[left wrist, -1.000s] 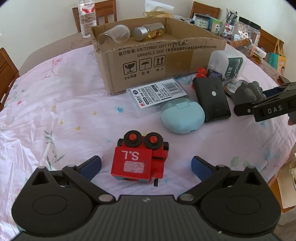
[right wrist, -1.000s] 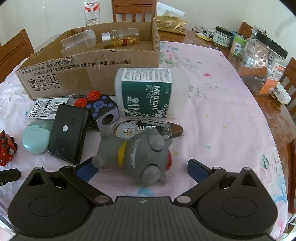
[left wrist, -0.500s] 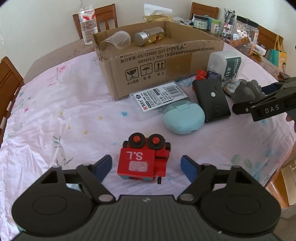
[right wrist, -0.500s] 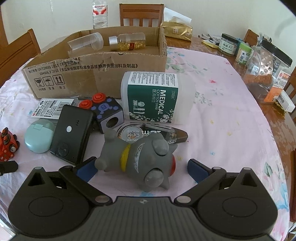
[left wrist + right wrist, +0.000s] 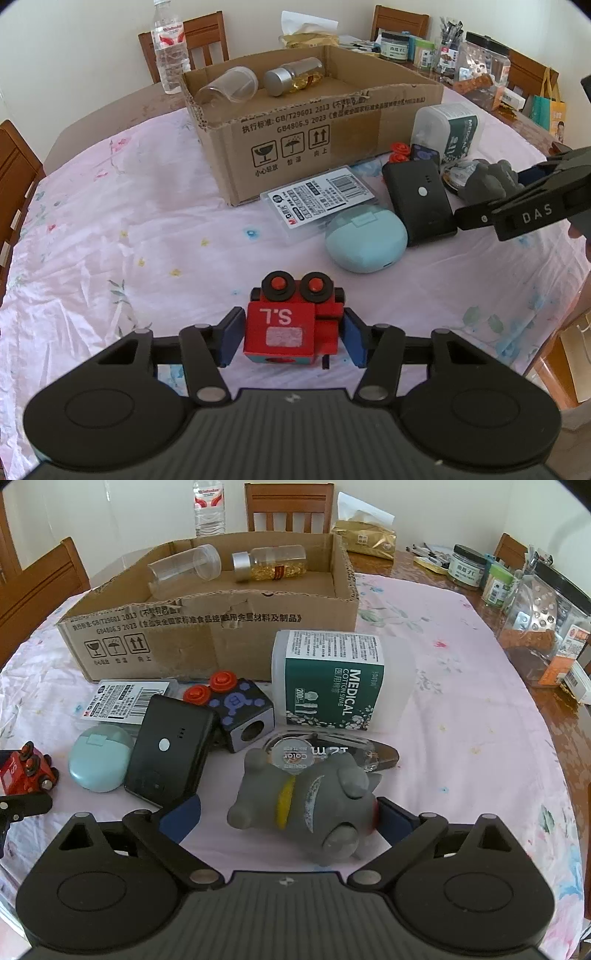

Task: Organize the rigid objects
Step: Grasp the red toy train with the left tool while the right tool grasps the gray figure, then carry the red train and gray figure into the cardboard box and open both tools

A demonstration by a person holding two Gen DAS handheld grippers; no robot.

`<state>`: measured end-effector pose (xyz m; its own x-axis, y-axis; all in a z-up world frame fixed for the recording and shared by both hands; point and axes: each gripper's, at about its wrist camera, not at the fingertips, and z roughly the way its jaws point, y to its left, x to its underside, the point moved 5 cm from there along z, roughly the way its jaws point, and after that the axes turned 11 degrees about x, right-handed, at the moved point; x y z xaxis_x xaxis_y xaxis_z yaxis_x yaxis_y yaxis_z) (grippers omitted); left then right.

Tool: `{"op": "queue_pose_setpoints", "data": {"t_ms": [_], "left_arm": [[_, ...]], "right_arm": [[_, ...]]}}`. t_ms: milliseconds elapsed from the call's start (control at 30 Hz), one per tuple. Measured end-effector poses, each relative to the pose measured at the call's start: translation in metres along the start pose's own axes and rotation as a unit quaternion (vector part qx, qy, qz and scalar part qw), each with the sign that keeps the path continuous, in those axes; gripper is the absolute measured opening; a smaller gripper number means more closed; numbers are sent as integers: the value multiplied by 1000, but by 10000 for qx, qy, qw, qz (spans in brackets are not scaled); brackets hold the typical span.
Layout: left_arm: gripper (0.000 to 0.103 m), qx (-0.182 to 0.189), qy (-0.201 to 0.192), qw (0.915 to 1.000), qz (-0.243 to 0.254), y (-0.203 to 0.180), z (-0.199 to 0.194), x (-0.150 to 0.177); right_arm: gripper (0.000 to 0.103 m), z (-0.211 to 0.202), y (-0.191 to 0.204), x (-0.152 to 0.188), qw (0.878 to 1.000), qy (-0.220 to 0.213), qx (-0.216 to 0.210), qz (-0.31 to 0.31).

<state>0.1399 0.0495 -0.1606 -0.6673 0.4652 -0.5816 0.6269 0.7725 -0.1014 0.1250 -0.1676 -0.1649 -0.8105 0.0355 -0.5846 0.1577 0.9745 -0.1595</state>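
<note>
My left gripper (image 5: 291,338) is shut on a red toy train block (image 5: 290,326) marked "S.L", low over the pink tablecloth. My right gripper (image 5: 291,819) is partly closed around a grey cat figurine (image 5: 314,805) lying on its side; the right pad touches it, the left pad stands a little apart. The right gripper also shows in the left wrist view (image 5: 517,206). An open cardboard box (image 5: 332,122) stands behind, holding a clear cup (image 5: 229,88) and a jar with gold contents (image 5: 295,75).
Before the box lie a labelled plastic case (image 5: 321,199), mint round case (image 5: 365,240), black power bank (image 5: 421,201), purple fidget cube (image 5: 240,712), cotton swab box (image 5: 332,679) and tape dispenser (image 5: 332,753). Jars (image 5: 532,616) crowd the far right table edge.
My left gripper has closed its fingers onto the red train block. My right gripper's fingers have narrowed around the grey cat.
</note>
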Motion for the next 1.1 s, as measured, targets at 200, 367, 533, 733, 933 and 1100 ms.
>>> {"op": "queue_pose_setpoints", "data": {"t_ms": [200, 367, 533, 733, 933, 1100], "left_arm": [[54, 43, 38, 10000, -13, 0, 0, -1], [54, 54, 87, 9999, 32, 0, 1, -2], [51, 78, 129, 9999, 84, 0, 1, -2], [51, 61, 216, 9996, 194, 2, 0, -5], [51, 149, 321, 9987, 365, 5, -10, -12], [51, 288, 293, 9980, 479, 6, -28, -28]], "right_arm": [[91, 0, -5, -1, 9998, 53, 69, 160], [87, 1, -6, -4, 9994, 160, 175, 248], [79, 1, -9, -6, 9991, 258, 219, 272], [78, -4, -7, -8, 9993, 321, 119, 139], [78, -22, -6, -18, 9995, 177, -16, -261], [78, -43, -11, -36, 9980, -51, -227, -592]]}}
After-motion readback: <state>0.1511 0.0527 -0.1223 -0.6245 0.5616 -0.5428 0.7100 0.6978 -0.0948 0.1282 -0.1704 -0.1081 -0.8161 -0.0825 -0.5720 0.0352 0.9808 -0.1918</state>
